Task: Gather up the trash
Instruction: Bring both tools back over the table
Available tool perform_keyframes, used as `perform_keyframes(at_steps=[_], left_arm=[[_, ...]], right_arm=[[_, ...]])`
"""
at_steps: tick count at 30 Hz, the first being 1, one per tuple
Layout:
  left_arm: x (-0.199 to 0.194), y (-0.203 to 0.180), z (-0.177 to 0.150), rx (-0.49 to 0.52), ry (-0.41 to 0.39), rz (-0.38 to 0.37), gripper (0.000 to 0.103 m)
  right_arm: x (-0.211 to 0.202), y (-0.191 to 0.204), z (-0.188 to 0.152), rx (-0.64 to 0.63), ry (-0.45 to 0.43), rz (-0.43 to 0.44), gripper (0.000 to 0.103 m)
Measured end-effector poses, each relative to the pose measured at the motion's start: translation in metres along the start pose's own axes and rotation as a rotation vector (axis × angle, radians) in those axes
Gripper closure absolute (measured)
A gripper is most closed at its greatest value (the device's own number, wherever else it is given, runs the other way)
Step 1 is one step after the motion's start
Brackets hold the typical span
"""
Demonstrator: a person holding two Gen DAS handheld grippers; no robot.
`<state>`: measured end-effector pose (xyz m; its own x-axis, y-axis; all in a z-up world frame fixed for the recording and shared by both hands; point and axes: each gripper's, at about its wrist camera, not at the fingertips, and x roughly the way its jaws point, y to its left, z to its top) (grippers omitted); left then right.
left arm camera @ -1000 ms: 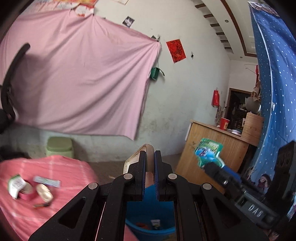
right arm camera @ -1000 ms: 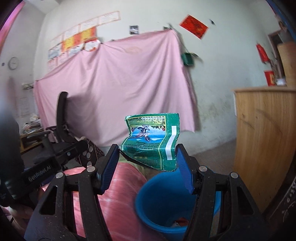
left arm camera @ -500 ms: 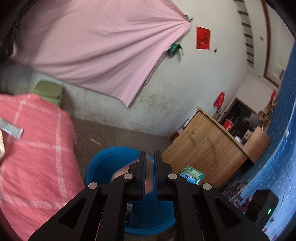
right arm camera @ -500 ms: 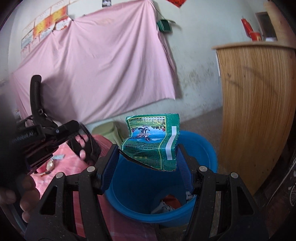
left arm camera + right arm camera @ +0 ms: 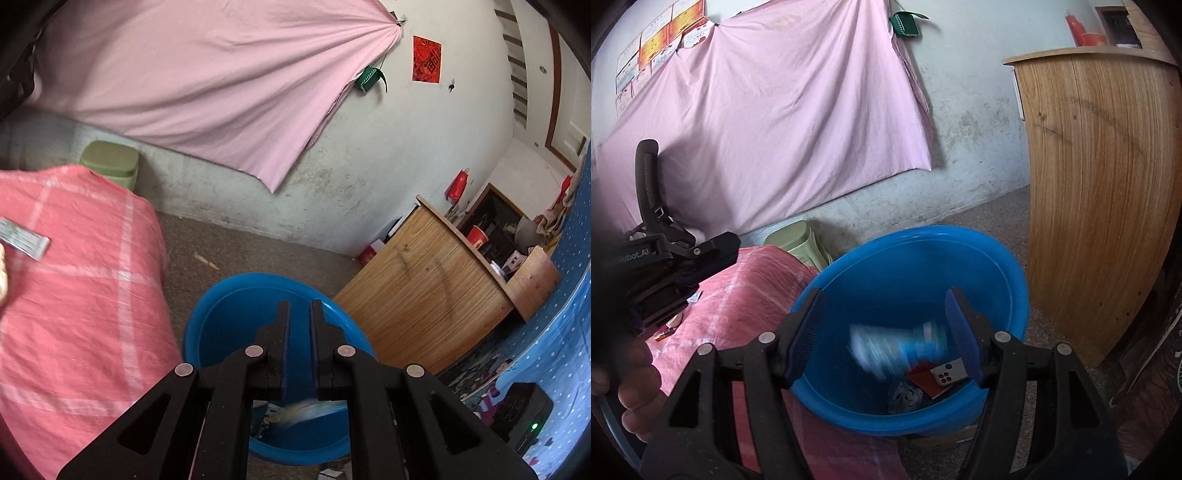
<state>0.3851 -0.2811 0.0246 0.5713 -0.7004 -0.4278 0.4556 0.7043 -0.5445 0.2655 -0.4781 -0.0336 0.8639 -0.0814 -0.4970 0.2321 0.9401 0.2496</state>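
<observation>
A blue basin [image 5: 229, 295] stands on the floor beside a table with a pink-red cloth [image 5: 74, 295]. My left gripper [image 5: 299, 306] hangs over the basin, shut, with nothing between its fingers. A blurred scrap [image 5: 306, 408] shows below it inside the basin. My right gripper [image 5: 884, 295] is over the same basin [image 5: 923, 232], its jaws opening. The green wrapper [image 5: 897, 347] is a falling blur below them, touching neither pad. A red card and a white piece [image 5: 934, 376] lie on the basin's bottom. A silver wrapper [image 5: 22, 238] lies on the table.
A wooden counter [image 5: 1100, 184] stands close on the basin's right. A green stool [image 5: 109, 164] sits by the wall behind the table. Small scraps [image 5: 670, 328] lie on the cloth [image 5: 746, 295] under the left gripper [image 5: 727, 243]. A pink sheet hangs on the wall.
The right jaws have spread and the green wrapper has dropped out of them into the basin. The pinkish thing between the left fingers is gone. Both grippers came down over the basin.
</observation>
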Motion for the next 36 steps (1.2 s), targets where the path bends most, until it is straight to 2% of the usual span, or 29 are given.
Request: perform_keyframes(at_steps=[3, 7, 10, 14, 16, 18, 19, 22, 25, 27, 36], left_arm=[[-0.012, -0.001, -0.002, 0.033, -0.012, 0.036, 0.09], [-0.033, -0.004, -0.006, 0.082, -0.044, 0.083, 0.074], [-0.055, -0.003, -0.007, 0.114, -0.07, 0.117, 0.067], [-0.091, -0.001, -0.008, 0.166, -0.12, 0.188, 0.05], [-0.109, 0.002, -0.009, 0.173, -0.147, 0.213, 0.049], [-0.125, 0.006, -0.012, 0.182, -0.171, 0.249, 0.037], [-0.137, 0.008, -0.014, 0.187, -0.198, 0.27, 0.024], [-0.168, 0.015, -0.02, 0.205, -0.271, 0.302, 0.018], [-0.196, 0.022, -0.027, 0.215, -0.331, 0.334, 0.004], [-0.215, 0.028, -0.03, 0.215, -0.381, 0.352, 0.003], [-0.267, 0.056, -0.042, 0.261, -0.509, 0.492, 0.002]], right_arm=[[-0.009, 0.003, 0.005, -0.011, -0.016, -0.005, 0.014], [-0.027, 0.01, 0.014, -0.025, -0.053, -0.007, 0.008], [-0.042, 0.019, 0.021, -0.039, -0.084, 0.001, 0.005], [-0.063, 0.036, 0.031, -0.063, -0.134, 0.018, 0.0], [-0.073, 0.046, 0.036, -0.076, -0.161, 0.029, 0.0], [-0.085, 0.059, 0.039, -0.093, -0.195, 0.043, 0.0], [-0.09, 0.065, 0.04, -0.099, -0.207, 0.049, 0.0], [-0.106, 0.085, 0.042, -0.122, -0.251, 0.073, 0.0], [-0.117, 0.107, 0.039, -0.144, -0.292, 0.093, 0.0], [-0.123, 0.12, 0.036, -0.156, -0.316, 0.11, 0.0], [-0.137, 0.181, 0.001, -0.227, -0.424, 0.176, 0.0]])
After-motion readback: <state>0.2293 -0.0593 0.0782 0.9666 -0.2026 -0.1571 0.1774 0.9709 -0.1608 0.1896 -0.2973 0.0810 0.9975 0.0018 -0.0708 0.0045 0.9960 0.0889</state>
